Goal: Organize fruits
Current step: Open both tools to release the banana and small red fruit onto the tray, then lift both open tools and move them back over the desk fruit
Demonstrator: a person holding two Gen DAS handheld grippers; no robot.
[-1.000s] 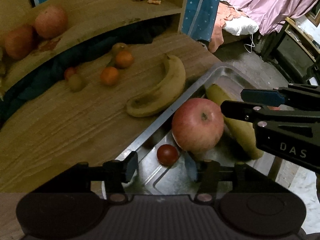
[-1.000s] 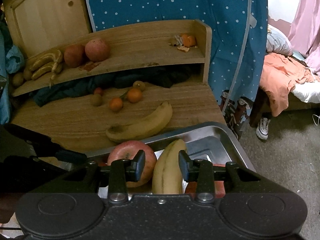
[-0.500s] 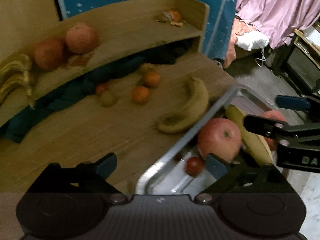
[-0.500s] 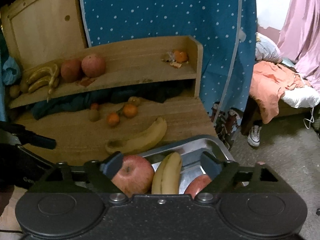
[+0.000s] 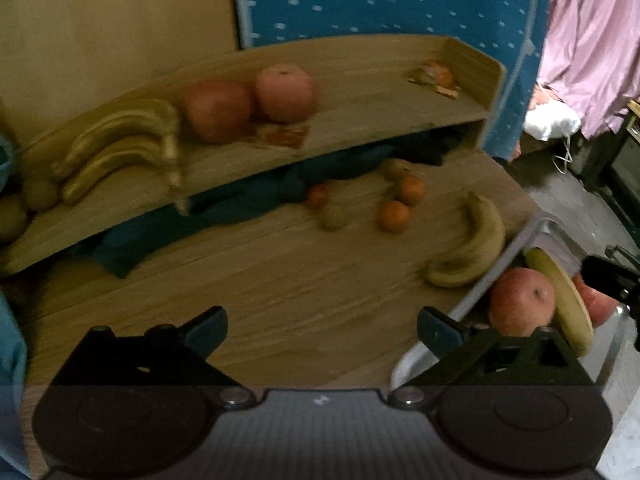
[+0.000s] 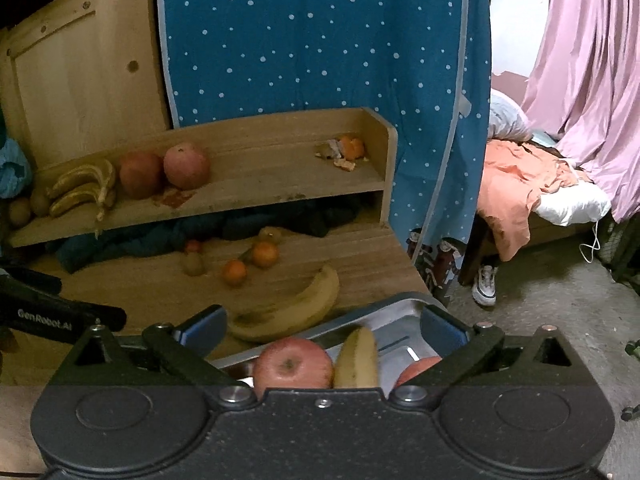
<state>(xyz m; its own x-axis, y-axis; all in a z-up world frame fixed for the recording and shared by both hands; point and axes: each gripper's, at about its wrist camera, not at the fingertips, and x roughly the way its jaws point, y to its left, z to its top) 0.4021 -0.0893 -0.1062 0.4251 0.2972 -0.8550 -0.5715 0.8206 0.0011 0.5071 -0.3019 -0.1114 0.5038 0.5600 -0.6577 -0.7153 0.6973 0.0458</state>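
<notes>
Both grippers are gaping wide and carrying nothing. The left gripper (image 5: 322, 326) is hovering level over the wooden tabletop (image 5: 260, 280); the right gripper (image 6: 324, 326) is hanging above the shiny metal tray (image 6: 396, 320). The loose yellow banana (image 6: 292, 308) is lying just beside that tray; it probably needs straddling across its thick middle before lifting.

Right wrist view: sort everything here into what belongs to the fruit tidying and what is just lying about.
Belongs to the job:
- metal tray
- apple in the tray
- banana on the table
- oranges
- bananas and apples on the shelf

Just lying about:
- peel scraps
- dark cloth under the shelf
- dotted blue curtain
- shoe
- orange bedding
</notes>
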